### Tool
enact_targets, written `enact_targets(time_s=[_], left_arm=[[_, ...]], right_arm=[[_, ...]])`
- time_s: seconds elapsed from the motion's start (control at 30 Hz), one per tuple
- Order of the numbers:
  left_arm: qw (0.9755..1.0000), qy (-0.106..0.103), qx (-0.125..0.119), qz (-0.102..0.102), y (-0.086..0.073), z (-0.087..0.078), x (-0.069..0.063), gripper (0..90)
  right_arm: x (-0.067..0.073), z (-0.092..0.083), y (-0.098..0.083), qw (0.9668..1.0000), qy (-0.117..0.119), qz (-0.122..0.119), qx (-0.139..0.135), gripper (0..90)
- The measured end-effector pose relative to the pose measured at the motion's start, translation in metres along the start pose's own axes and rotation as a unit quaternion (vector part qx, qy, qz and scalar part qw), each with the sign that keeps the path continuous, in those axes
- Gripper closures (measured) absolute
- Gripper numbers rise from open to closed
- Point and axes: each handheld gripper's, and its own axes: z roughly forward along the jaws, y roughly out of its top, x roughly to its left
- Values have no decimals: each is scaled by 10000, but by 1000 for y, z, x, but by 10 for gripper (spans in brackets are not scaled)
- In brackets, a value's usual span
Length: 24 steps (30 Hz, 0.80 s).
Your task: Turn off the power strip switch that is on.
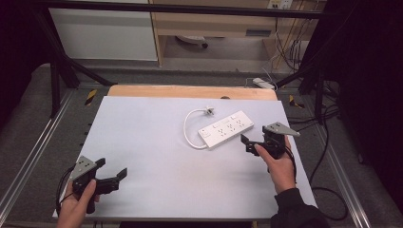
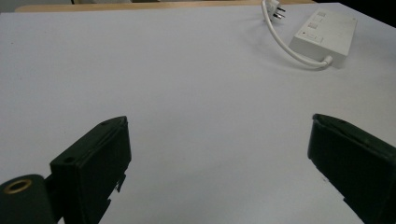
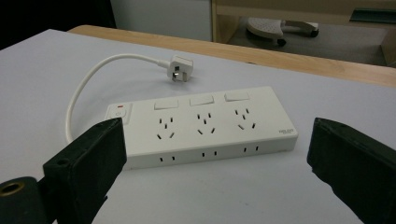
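The white work sheet (image 1: 157, 156) covers the table and keeps the items visible against a plain ground. The white power strip (image 1: 225, 128) lies flat, right of centre in the high view, sockets up, so its long sides can be grasped. Its short cable (image 1: 188, 127) loops to the plug (image 1: 207, 111) in the upper middle. The right gripper (image 1: 251, 143), jaws spread, sits just beside the strip's near end, probably aligned for a grasp. The left gripper (image 1: 114, 178), jaws spread, rests at lower left, well apart.
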Motion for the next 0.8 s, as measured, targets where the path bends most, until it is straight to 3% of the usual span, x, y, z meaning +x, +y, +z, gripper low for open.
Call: enact_targets(time_s=[0.2,0.53,0.8], left_arm=[[10000,-7,12,11,0,0,0,59],[10000,-37,55,43,-1,0,-2,59],[10000,-46,39,45,-1,0,-2,59]], right_arm=[[6,12,7,9999,-25,-146,84,60],[3,28,15,9996,-143,-91,209,73],[10,35,25,9997,-176,-102,157,109]])
